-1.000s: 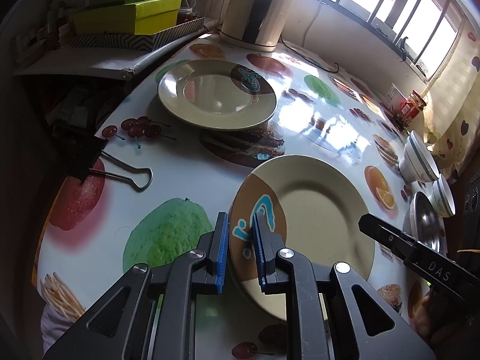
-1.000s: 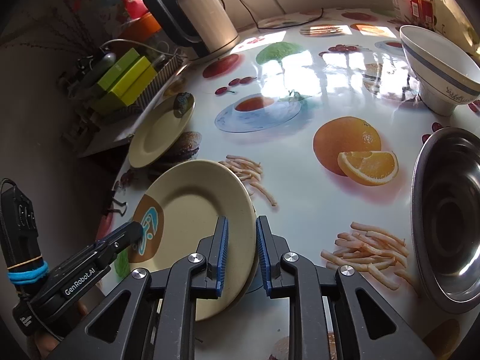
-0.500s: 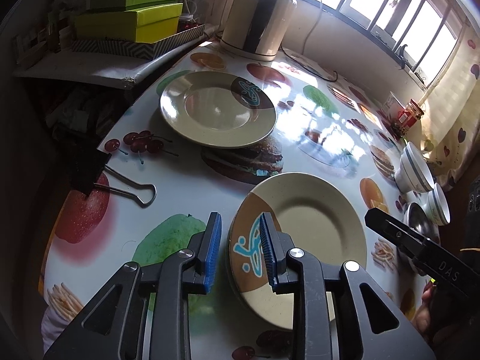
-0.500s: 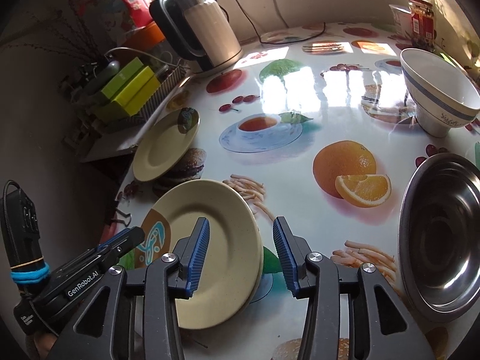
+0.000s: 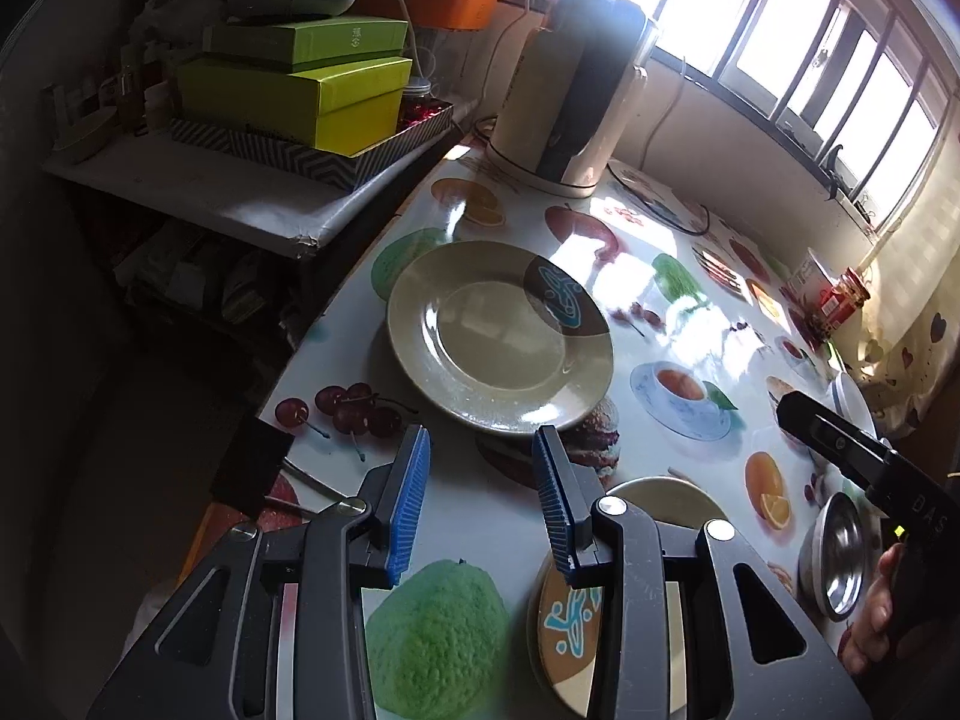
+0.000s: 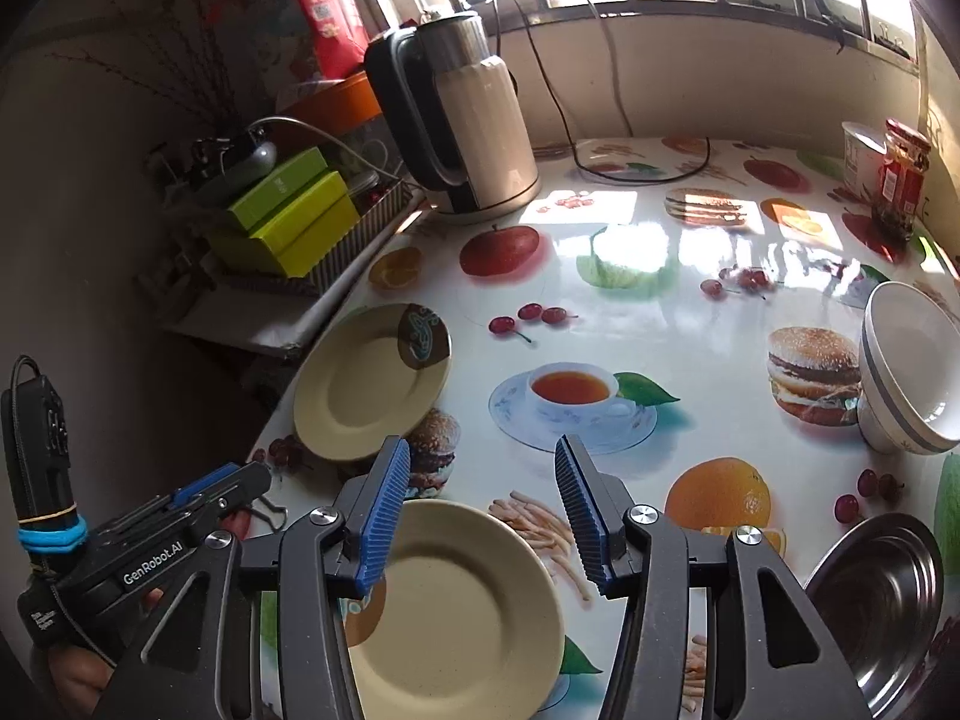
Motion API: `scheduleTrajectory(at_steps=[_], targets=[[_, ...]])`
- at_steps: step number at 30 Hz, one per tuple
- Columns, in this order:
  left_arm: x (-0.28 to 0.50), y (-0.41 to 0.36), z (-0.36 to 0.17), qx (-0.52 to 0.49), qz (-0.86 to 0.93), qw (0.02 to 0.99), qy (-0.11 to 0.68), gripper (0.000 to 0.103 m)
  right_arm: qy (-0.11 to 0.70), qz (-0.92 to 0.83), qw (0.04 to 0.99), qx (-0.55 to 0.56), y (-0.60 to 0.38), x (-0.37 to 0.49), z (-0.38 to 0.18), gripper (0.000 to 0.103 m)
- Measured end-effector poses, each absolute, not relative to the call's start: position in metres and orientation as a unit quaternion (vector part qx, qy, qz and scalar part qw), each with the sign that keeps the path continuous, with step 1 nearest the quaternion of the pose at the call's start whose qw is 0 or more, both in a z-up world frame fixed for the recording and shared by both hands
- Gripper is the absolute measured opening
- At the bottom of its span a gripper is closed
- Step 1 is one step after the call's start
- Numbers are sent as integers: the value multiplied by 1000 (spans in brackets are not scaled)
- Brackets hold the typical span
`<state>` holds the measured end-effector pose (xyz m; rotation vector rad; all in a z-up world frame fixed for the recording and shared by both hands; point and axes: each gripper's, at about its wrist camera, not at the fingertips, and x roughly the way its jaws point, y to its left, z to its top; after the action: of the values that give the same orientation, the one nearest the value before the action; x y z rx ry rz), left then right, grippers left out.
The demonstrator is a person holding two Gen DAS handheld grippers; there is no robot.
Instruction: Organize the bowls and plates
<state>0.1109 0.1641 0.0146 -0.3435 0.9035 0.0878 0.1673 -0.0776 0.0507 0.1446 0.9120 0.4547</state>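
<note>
A beige plate (image 5: 498, 339) with a brown patch and blue motif lies flat on the fruit-print table near the left edge; it also shows in the right wrist view (image 6: 372, 384). A second matching plate (image 6: 462, 606) lies near the front, partly under my left gripper's right finger in the left wrist view (image 5: 570, 618). My left gripper (image 5: 480, 492) is open and empty, just short of the far plate. My right gripper (image 6: 474, 510) is open and empty above the near plate. A white bowl (image 6: 912, 366) and a steel bowl (image 6: 876, 606) sit at the right.
An electric kettle (image 6: 468, 132) with its cord stands at the back. Green boxes (image 5: 294, 90) sit on a shelf left of the table. A binder clip (image 5: 252, 468) lies at the left edge. A red jar (image 6: 903, 180) and a cup stand at the far right.
Both grippers opened and let go of the near plate, which now lies flat on the table. Both pulled back and up; the left one now faces the far plate.
</note>
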Motion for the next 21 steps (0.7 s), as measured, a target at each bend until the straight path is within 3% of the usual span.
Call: scheduleTrajectory(at_steps=[8,21], targets=[[139,194,10,-169,62,881,438,37,433,240,868,43,-49,213,53,51],[178,216,-11,-176,71,868,459,37,480,266,836,26,-20,274,13,51]])
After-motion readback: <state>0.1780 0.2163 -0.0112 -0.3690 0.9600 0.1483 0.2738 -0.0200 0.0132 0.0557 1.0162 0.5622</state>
